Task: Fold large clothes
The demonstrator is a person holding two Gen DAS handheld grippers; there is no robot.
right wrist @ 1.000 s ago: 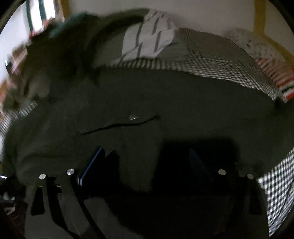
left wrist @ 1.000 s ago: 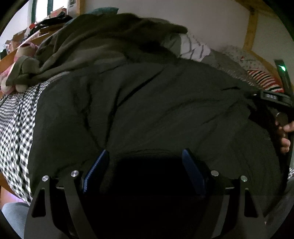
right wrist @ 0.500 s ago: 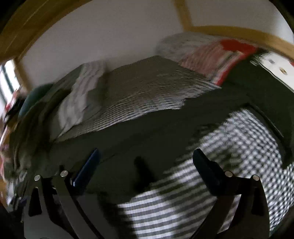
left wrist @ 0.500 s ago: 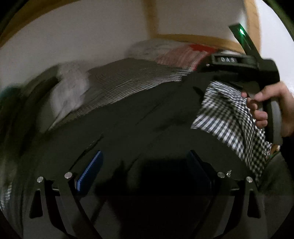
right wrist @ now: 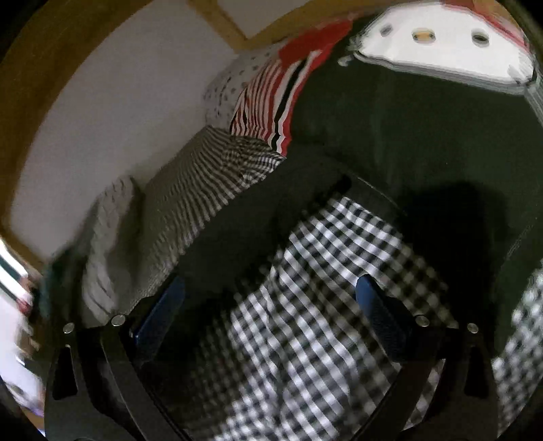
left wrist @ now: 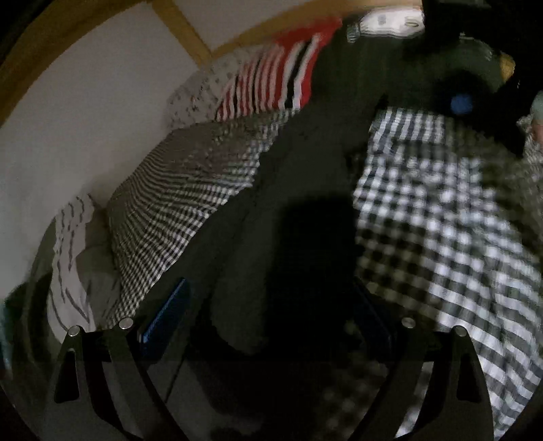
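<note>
A: That dark garment (left wrist: 298, 176) lies across the checkered bed cover (left wrist: 441, 237), running toward the striped pillow (left wrist: 281, 81) at the wall-side edge.

B: Left gripper (left wrist: 268, 312) spread wide with dark cloth between its fingers; right gripper (right wrist: 268, 305) gapes too, holding nothing.

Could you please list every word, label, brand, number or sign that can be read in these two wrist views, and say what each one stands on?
No text can be read in either view.
White patch at the top of the left wrist view: dark marks, too blurred to read.
White panel at the top of the right wrist view: three small round marks, no letters discernible.
Dark garment, checked bedcover, red striped cloth: no lettering visible.
</note>
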